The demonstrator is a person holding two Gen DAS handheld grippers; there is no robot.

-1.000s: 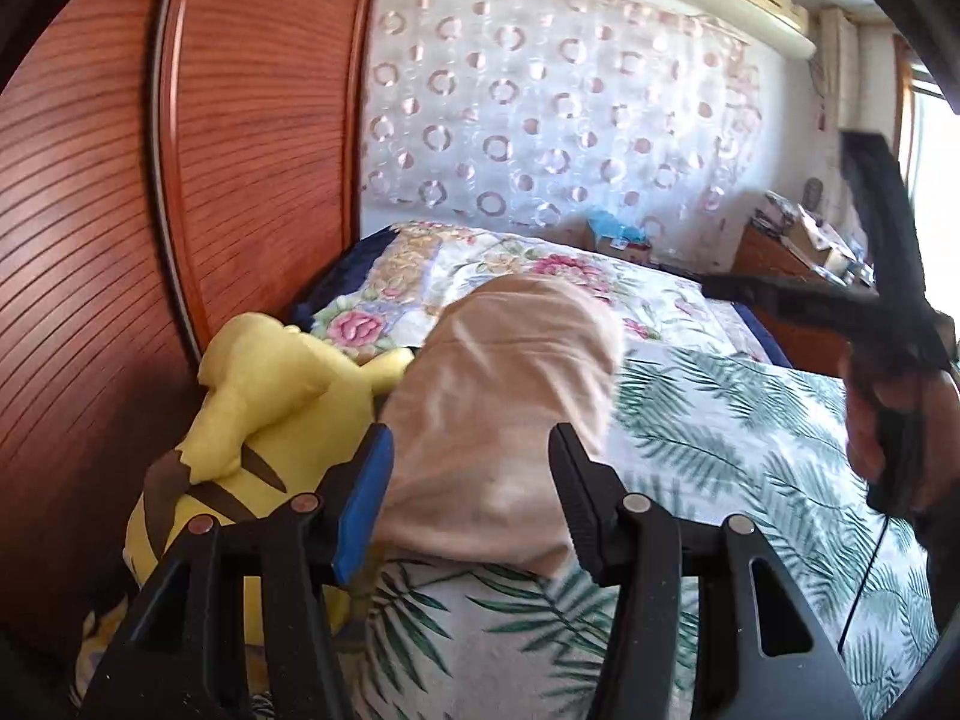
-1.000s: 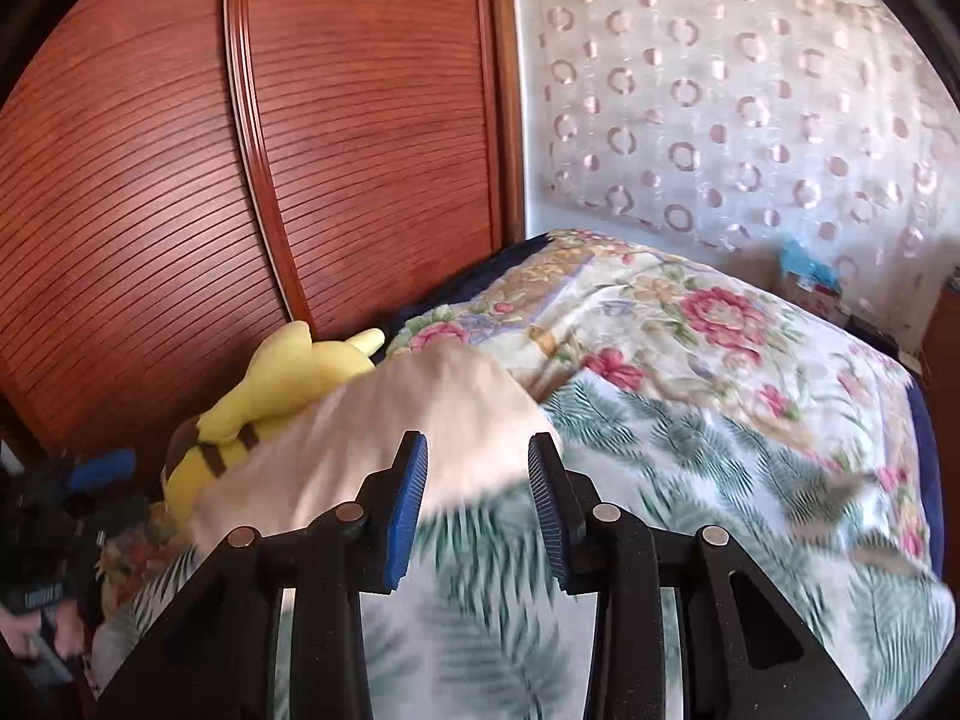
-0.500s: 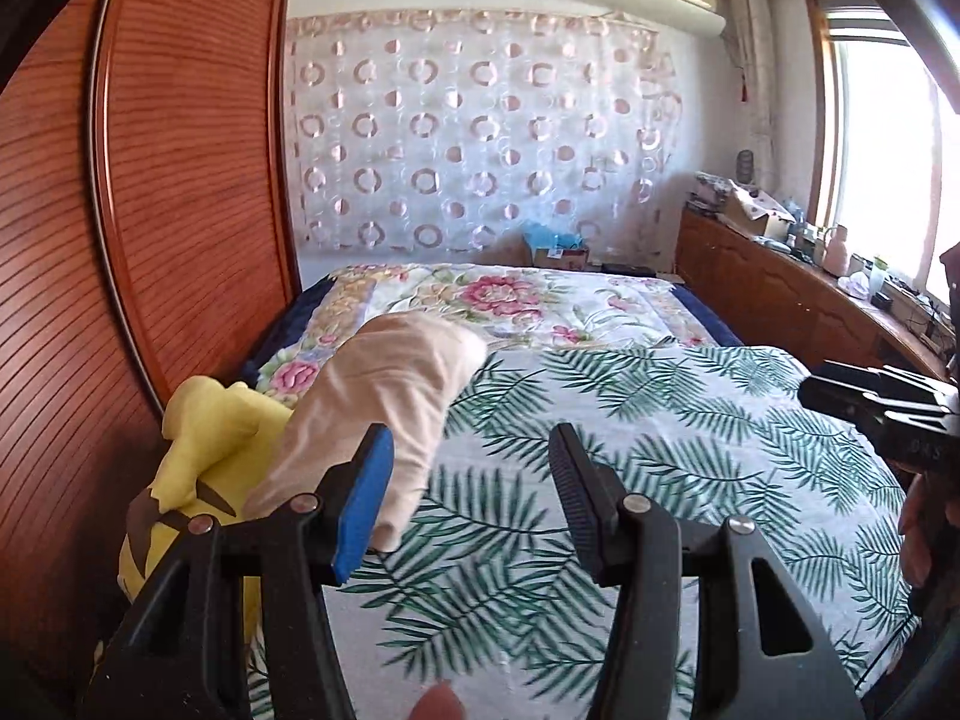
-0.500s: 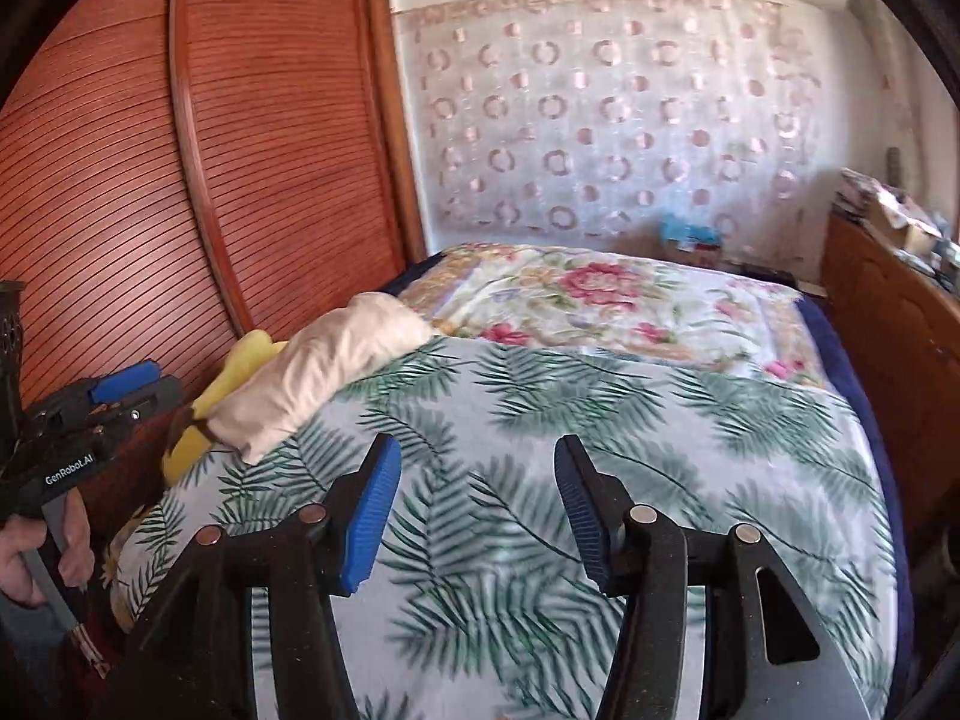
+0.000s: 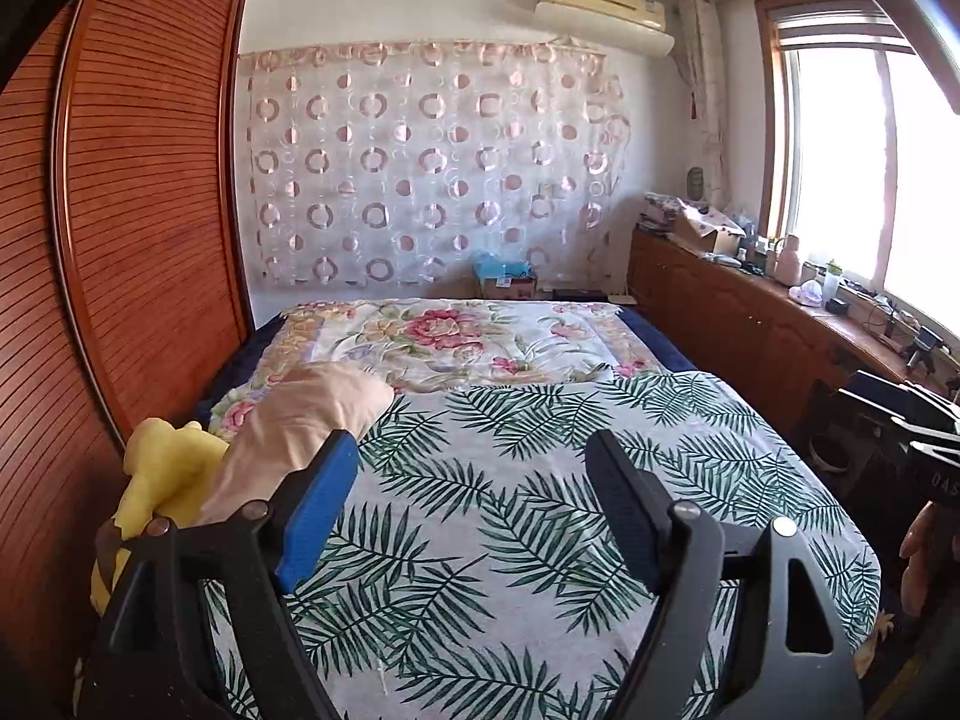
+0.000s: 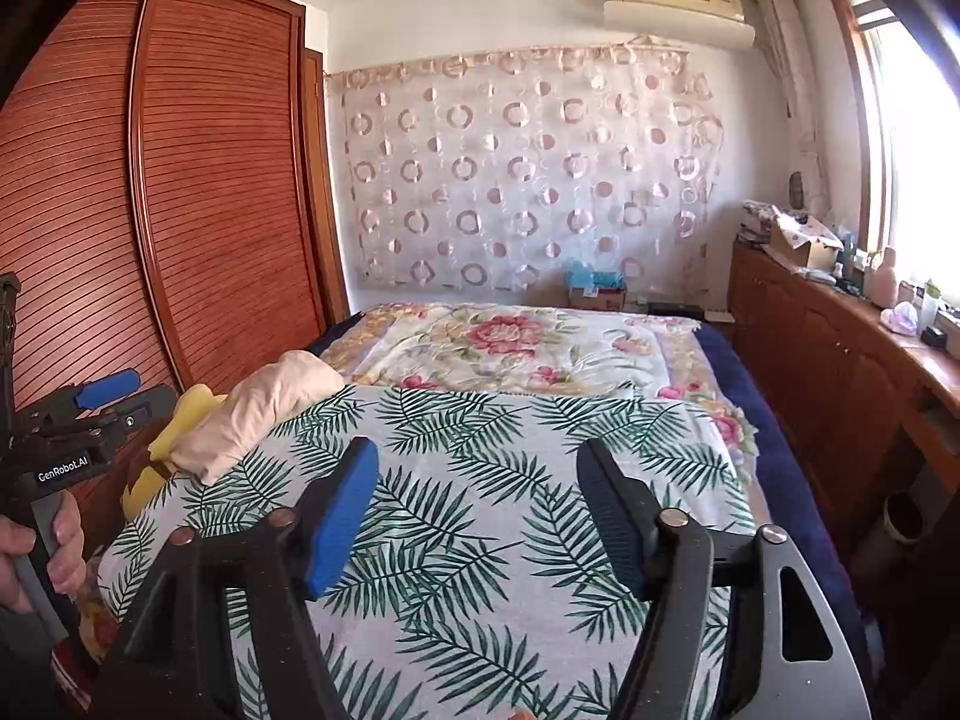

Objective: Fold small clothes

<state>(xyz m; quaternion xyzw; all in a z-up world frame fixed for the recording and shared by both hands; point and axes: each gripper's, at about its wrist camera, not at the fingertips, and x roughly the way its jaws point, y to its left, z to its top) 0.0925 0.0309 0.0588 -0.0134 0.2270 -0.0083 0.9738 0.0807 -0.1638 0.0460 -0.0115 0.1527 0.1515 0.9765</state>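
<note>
Your left gripper [image 5: 468,504] and right gripper [image 6: 477,510], jaws just opening, stood wide and empty; the soft, light peach garment [image 6: 258,408] would crumple, so pinch its hem

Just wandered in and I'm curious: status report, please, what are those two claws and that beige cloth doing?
Left gripper and right gripper both empty, jaws just opened wider. Beige garment lying on the bed's left edge against a yellow plush toy. Nothing blocking.

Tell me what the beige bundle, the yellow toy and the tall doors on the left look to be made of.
Beige bundle: soft matte cloth, probably knit, judging by its rounded folds.
Yellow toy: plush fabric, fuzzy and padded-looking.
Tall doors: reddish wood or wood-look panels, finely ribbed, with a slight sheen; which one cannot be told.
</note>
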